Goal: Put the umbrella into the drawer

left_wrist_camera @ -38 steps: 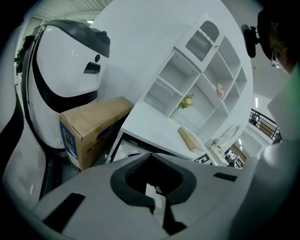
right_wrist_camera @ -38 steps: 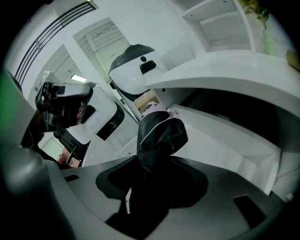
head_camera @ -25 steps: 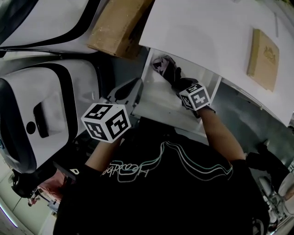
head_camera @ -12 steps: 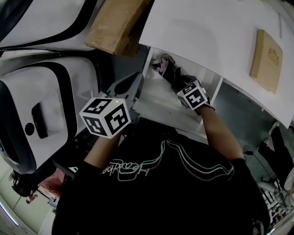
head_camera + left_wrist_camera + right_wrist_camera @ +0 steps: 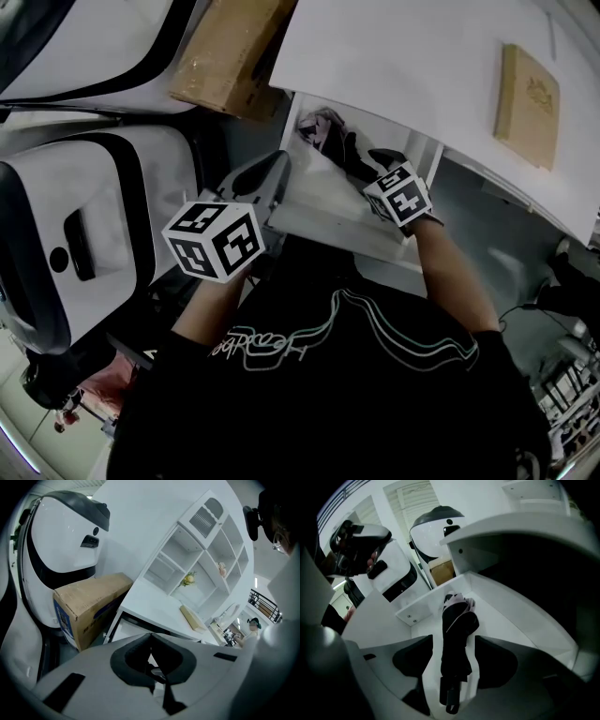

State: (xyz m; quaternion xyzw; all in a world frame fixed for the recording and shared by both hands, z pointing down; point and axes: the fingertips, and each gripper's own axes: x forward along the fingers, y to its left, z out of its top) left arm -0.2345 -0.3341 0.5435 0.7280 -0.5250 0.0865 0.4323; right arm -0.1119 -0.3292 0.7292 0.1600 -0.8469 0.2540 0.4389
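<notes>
A folded black umbrella (image 5: 454,641) with a pale pink tip lies lengthwise on the floor of the open white drawer (image 5: 511,616). In the head view the umbrella (image 5: 323,131) rests at the drawer's far end, under the desk edge. My right gripper (image 5: 453,662) hovers just over the umbrella's handle end. Its jaws are opening: they stand wide on either side and do not press on it. From the head view my right gripper (image 5: 361,157) reaches into the drawer (image 5: 323,214). My left gripper (image 5: 267,178) sits at the drawer's left front corner, its jaws (image 5: 151,635) shut with nothing seen between them.
A cardboard box (image 5: 225,56) stands left of the white desk (image 5: 403,66), beside a large white-and-black machine (image 5: 84,234). A tan book (image 5: 527,92) lies on the desk. In the left gripper view a white shelf unit (image 5: 197,559) rises behind the desk.
The right gripper's jaws have spread apart and it has lifted slightly off the umbrella, which stays lying in the drawer. The left gripper has barely shifted.
</notes>
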